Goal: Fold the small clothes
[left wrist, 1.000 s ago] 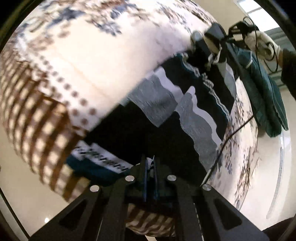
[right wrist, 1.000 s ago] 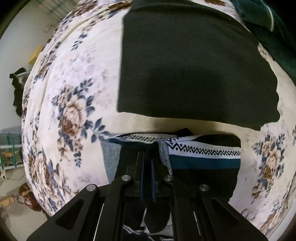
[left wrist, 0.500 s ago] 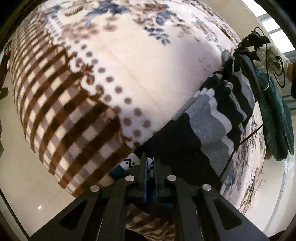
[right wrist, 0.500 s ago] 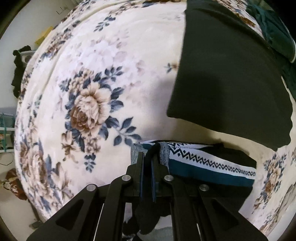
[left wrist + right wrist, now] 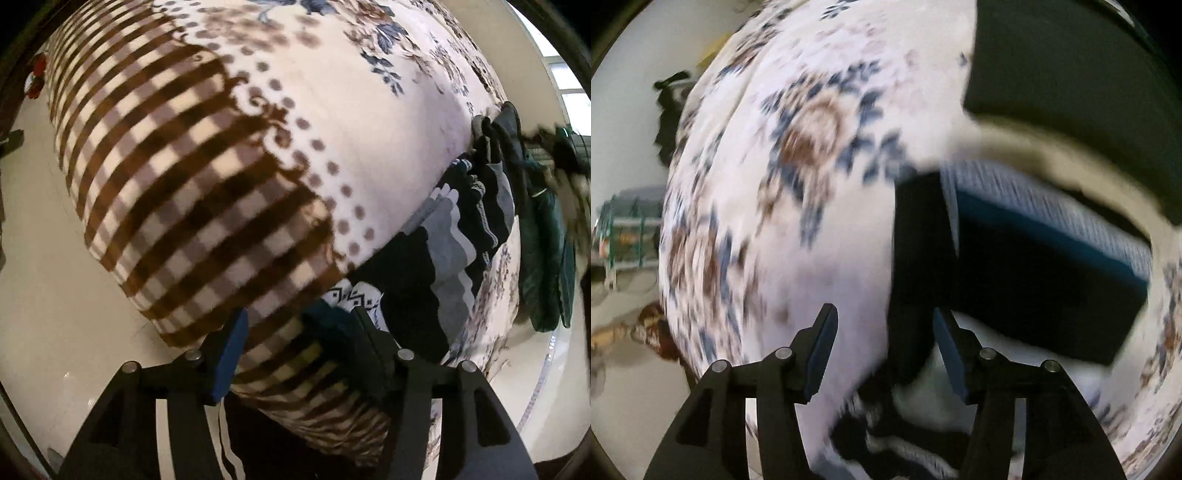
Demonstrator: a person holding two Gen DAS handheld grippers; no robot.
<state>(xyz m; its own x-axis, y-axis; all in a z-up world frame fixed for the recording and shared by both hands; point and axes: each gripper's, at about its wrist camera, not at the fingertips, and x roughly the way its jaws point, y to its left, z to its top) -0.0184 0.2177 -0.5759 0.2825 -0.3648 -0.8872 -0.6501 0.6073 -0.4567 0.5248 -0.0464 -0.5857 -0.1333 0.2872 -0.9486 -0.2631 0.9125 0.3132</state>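
Observation:
The small patterned garment (image 5: 436, 258), black with grey, white and teal bands, lies on the flowered blanket (image 5: 369, 147). My left gripper (image 5: 299, 332) hovers over its near corner; the jaws are opening and the pads (image 5: 231, 347) press on nothing, with the teal corner loose beside the right finger. In the right wrist view the same garment (image 5: 1034, 273) lies folded, its teal band and white zigzag strip on top. My right gripper (image 5: 884, 332) is over its left edge, jaws opening; a black fold sits between them, untouched by the pads (image 5: 945, 347).
A flat black garment (image 5: 1071, 74) lies further back on the bed. A dark green garment (image 5: 546, 258) lies near the far side. The blanket's brown checked border (image 5: 192, 206) drops over the bed edge to a pale floor (image 5: 55, 314). Shelving (image 5: 624, 221) stands beyond.
Both grippers were shut on the garment's edge and carried it across the bed. Now both have opened, and the cloth lies loose under them.

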